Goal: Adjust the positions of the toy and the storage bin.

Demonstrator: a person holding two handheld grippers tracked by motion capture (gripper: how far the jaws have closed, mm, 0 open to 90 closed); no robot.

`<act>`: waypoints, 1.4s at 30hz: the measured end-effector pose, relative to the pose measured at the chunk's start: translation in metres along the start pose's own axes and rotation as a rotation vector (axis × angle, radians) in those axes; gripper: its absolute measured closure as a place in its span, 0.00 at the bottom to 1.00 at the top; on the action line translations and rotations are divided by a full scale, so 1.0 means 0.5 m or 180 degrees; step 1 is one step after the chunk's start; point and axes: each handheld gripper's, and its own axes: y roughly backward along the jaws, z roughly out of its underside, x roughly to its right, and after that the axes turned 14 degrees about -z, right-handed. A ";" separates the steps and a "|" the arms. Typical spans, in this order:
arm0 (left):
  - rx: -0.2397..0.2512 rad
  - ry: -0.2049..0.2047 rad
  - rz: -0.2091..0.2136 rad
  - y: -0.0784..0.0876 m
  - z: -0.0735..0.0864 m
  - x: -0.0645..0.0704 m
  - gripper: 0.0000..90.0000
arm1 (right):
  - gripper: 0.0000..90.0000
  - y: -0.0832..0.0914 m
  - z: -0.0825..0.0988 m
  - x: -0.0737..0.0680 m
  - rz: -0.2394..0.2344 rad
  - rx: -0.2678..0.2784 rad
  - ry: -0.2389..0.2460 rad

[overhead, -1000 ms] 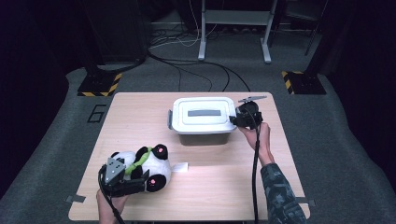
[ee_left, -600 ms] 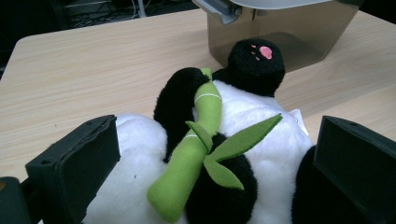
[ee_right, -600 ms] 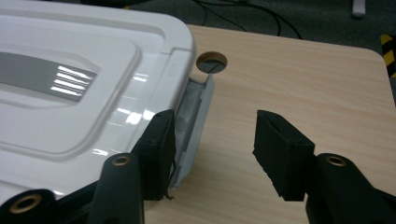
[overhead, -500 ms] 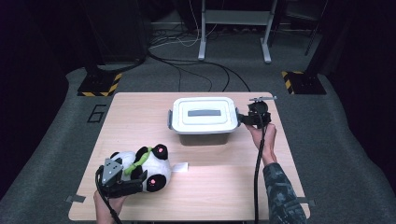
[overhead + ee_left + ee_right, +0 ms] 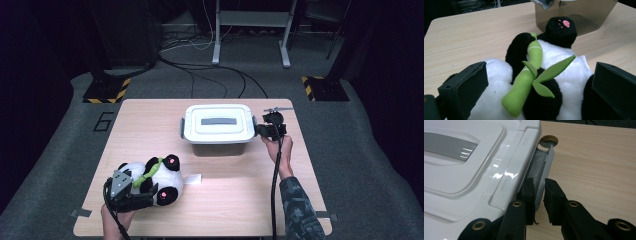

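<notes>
A clear box with a white lid [image 5: 217, 122] stands at the table's far middle. At its right end, my right gripper [image 5: 260, 131] points left; its jaws have just been closing. In the right gripper view the right gripper [image 5: 539, 182] is pinched on the box's grey side latch [image 5: 544, 165]. A panda plush [image 5: 162, 180] holding a green bamboo stalk [image 5: 529, 72] lies at the near left. My left gripper [image 5: 145, 195] reaches into it from the front. In the left gripper view the left gripper [image 5: 540, 68] stands wide, with the panda's body [image 5: 566, 80] filling the gap between both jaws.
A small white tag or paper [image 5: 192, 179] lies just right of the panda. The wooden table [image 5: 240, 200] has bare room at front right and back left. Cables trail from both grippers toward the near edge. Dark floor, cables and stands lie beyond.
My right gripper has shifted slightly right and down along the box's right end and turned onto the latch. The left gripper and panda have not moved.
</notes>
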 end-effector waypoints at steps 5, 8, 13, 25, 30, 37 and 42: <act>-0.0021 -0.0011 0.0024 0.000 0.000 0.003 0.00 | 0.88 0.017 0.013 -0.007 0.0030 0.0001 -0.0060; -0.0017 -0.0010 0.0028 0.002 0.001 0.005 0.00 | 0.88 0.028 0.021 -0.014 0.0060 -0.0014 -0.0088; -0.0018 0.0000 0.0023 0.004 0.002 0.003 0.00 | 0.87 0.050 0.045 -0.023 0.0072 -0.0010 -0.0094; -0.0010 -0.0007 0.0017 0.005 0.001 -0.004 0.00 | 0.32 0.108 0.062 -0.014 -0.0047 0.0135 0.0220; 0.0005 0.0016 0.0015 0.005 0.001 -0.003 0.00 | 0.22 0.105 0.027 -0.052 -0.0202 0.0066 0.0574; -0.0003 0.0016 0.0019 0.007 -0.003 -0.011 0.00 | 0.12 0.031 -0.032 -0.118 -0.0433 -0.0180 0.0796; -0.0006 0.0002 0.0024 0.009 -0.003 -0.013 0.00 | 0.20 -0.026 -0.064 -0.145 -0.0453 -0.0396 0.0997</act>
